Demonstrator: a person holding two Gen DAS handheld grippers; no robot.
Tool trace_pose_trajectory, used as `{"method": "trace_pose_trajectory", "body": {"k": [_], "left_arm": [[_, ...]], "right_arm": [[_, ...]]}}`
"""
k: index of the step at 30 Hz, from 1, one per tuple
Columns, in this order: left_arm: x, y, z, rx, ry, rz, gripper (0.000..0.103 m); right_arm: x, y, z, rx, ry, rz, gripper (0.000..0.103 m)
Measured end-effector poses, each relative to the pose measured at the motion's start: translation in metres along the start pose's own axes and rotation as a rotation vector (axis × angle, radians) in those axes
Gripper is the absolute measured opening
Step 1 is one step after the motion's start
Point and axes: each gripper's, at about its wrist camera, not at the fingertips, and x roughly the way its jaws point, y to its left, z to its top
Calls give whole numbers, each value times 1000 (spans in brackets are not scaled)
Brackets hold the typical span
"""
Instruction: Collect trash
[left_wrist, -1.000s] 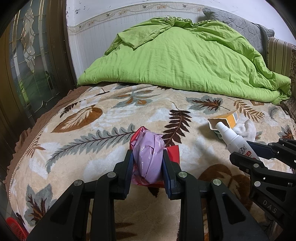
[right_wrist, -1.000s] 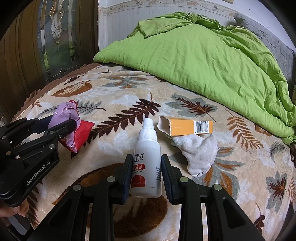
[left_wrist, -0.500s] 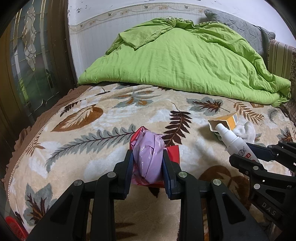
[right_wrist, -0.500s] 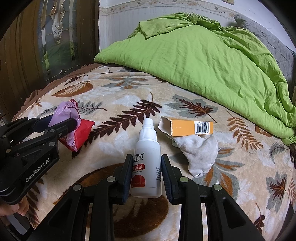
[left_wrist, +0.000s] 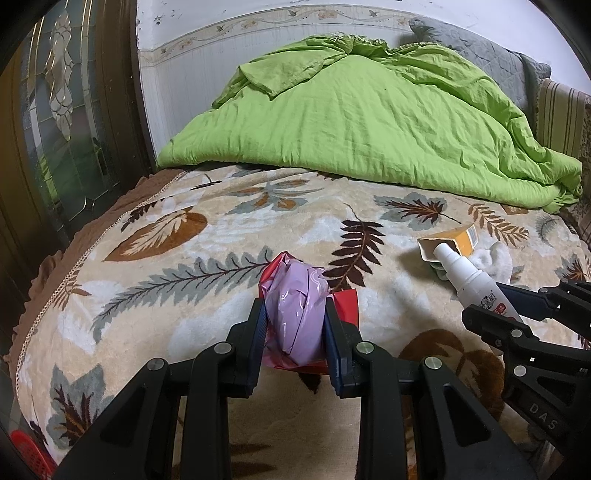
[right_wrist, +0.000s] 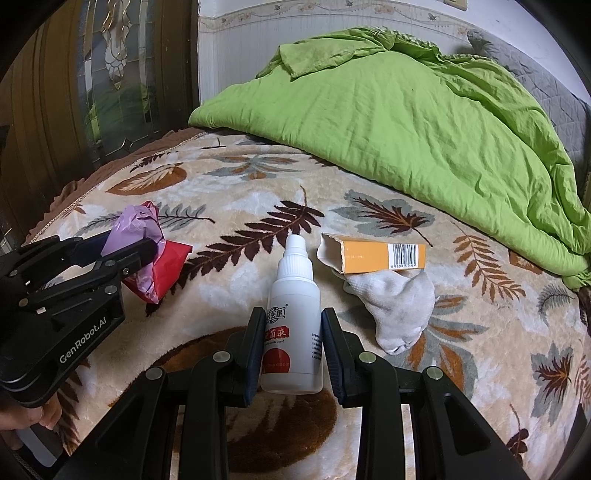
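On the leaf-patterned blanket (right_wrist: 229, 206) of the bed, both grippers are clamped on pieces of trash. The left gripper (left_wrist: 295, 325) has its two fingers pressed against the sides of a crumpled pink plastic bag (left_wrist: 297, 314), with a red wrapper (left_wrist: 345, 304) bunched under and behind it; the fingers are partly closed, with only the bag's width between them. In the right wrist view the same bag (right_wrist: 135, 225) sticks up and forward past the left gripper (right_wrist: 122, 251), and the red wrapper (right_wrist: 168, 266) hangs below it, touching the blanket. A bit of the person's hand (right_wrist: 22, 417) shows under that gripper's black body.

The right gripper (right_wrist: 290, 332) pinches a white spray bottle (right_wrist: 293, 321) at its lower body, one finger on each side of the label. The bottle lies along the line of the fingers, base towards the camera, cap pointing away towards the green quilt (right_wrist: 406, 110). From the left wrist view the bottle (left_wrist: 469, 275) slants up and to the left out of the right gripper (left_wrist: 517, 306), which reaches in low from the right edge.

Just beyond the bottle's cap lies an orange cardboard box (right_wrist: 373, 254), long axis running left to right, open end to the left. It rests on a white sock (right_wrist: 395, 306) that lies just right of the bottle.
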Motion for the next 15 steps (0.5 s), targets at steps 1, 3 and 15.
{"method": "trace_pose_trajectory", "body": {"k": [1,3,15], "left_arm": [[0,0,0,-1,-1,-1,28],[1,2,0,1,-2,1,28],[-1,1,0,-1,-3,0,28]], "right_arm": [[0,0,0,0,-1,0,33],[0,0,0,-1,-1,1,33],[-1,2,-1,-3,-2,1,33]]}}
